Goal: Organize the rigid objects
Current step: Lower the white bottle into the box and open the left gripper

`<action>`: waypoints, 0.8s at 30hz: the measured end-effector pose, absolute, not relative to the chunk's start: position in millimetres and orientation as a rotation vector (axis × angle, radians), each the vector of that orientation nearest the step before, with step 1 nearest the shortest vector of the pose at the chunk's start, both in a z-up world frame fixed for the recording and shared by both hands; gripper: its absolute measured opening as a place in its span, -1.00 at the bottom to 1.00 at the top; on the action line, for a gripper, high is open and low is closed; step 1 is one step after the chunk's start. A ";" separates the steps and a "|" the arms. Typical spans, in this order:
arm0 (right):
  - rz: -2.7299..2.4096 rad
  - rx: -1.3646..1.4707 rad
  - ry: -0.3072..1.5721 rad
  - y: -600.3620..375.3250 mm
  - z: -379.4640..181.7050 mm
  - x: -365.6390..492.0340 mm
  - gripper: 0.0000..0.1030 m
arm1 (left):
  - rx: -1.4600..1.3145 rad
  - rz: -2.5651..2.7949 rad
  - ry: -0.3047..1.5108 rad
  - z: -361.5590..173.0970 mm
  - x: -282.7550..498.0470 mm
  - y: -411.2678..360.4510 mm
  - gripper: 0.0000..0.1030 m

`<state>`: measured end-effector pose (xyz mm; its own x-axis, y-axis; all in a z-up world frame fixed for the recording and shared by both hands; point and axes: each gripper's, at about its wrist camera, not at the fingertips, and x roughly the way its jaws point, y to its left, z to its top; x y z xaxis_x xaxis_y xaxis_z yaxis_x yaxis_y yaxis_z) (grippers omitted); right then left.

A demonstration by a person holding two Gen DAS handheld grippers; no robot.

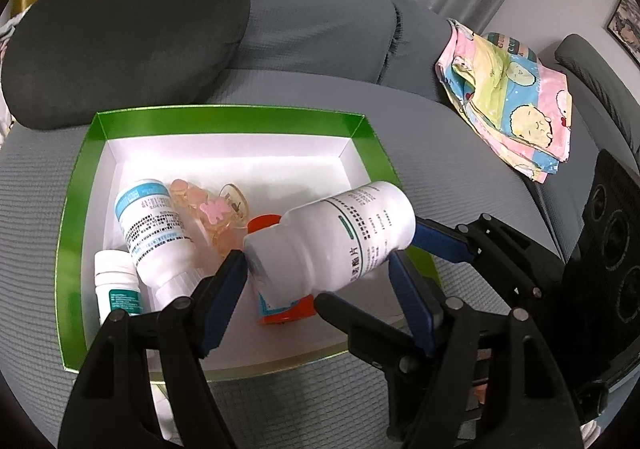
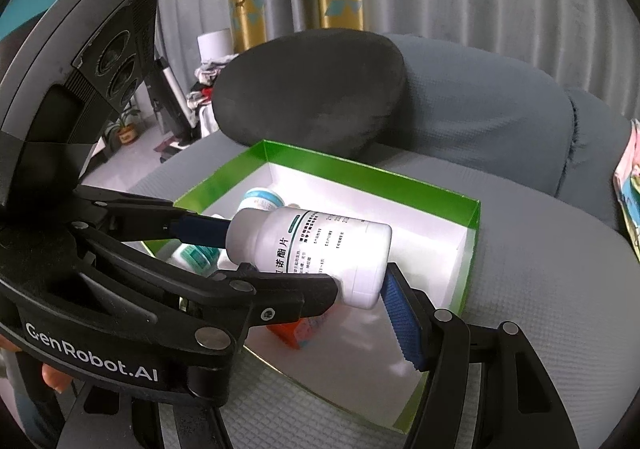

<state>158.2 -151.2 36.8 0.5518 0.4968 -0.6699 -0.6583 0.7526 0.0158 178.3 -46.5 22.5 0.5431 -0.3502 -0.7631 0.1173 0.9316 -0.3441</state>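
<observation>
The white pill bottle [image 1: 332,237] lies tilted above the green-rimmed box [image 1: 224,121], gripped between the fingers of the left gripper [image 1: 316,261]. The right gripper [image 2: 360,281] is spread apart, one pad at the bottle's base.

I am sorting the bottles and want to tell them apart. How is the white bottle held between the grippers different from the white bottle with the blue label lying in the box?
The held bottle is in the air above the green box; the blue-label bottle lies on the box floor. The held one has a dark green stripe, the other pale blue bands. The left gripper touches only the held one. Both are white plastic with printed text.
</observation>
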 end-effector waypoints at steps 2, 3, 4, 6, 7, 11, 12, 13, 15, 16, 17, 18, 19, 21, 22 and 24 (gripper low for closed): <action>0.690 -0.254 0.714 -148.8 34.4 160.9 0.28 | -0.267 -0.280 0.964 20.1 180.0 -44.8 0.42; 0.690 -0.256 0.716 -147.7 33.4 161.9 0.28 | -0.268 -0.280 0.966 19.3 181.2 -44.3 0.42; 0.690 -0.259 0.719 -146.6 32.2 163.3 0.28 | -0.269 -0.279 0.968 18.2 182.0 -43.5 0.42; 0.686 -0.266 0.725 -145.0 30.1 165.4 0.28 | -0.272 -0.280 0.973 15.7 184.5 -42.7 0.42; 0.685 -0.270 0.730 -143.8 29.0 166.4 0.28 | -0.273 -0.279 0.976 14.5 185.2 -41.8 0.42; 0.675 -0.284 0.745 -137.8 24.8 168.8 0.28 | -0.280 -0.275 0.990 8.8 188.4 -39.4 0.43; 0.673 -0.286 0.749 -136.7 23.7 169.6 0.28 | -0.283 -0.274 0.993 7.3 189.0 -38.7 0.43; 0.671 -0.287 0.755 -136.0 22.4 170.2 0.28 | -0.286 -0.274 0.999 5.8 189.8 -38.3 0.43; 0.665 -0.292 0.760 -134.2 20.4 170.4 0.28 | -0.291 -0.271 1.009 3.2 191.3 -36.5 0.43; 0.662 -0.297 0.765 -132.5 19.2 170.9 0.28 | -0.291 -0.267 1.014 1.9 191.9 -36.2 0.43; 0.660 -0.296 0.772 -131.9 18.7 171.1 0.28 | -0.291 -0.266 1.018 0.9 193.0 -36.3 0.45; 0.658 -0.295 0.778 -131.8 18.2 171.4 0.28 | -0.294 -0.261 1.020 -0.2 193.4 -35.4 0.45; 0.657 -0.292 0.782 -130.8 17.5 171.7 0.28 | -0.294 -0.257 1.023 -1.6 192.7 -34.1 0.44; 0.657 -0.295 0.778 -129.4 17.8 170.9 0.28 | -0.291 -0.252 1.031 -3.5 192.8 -34.4 0.46; 0.657 -0.298 0.775 -128.7 18.3 170.1 0.28 | -0.293 -0.250 1.034 -4.0 193.0 -34.4 0.50; 0.651 -0.311 0.780 -127.3 18.3 169.9 0.28 | -0.295 -0.236 1.044 -5.7 193.0 -33.4 0.54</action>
<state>169.9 -127.3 18.3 0.5309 0.4247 -0.7333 -0.6452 0.7636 -0.0249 193.0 -33.4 -5.7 0.4840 -0.3291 -0.8109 0.0518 0.9357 -0.3489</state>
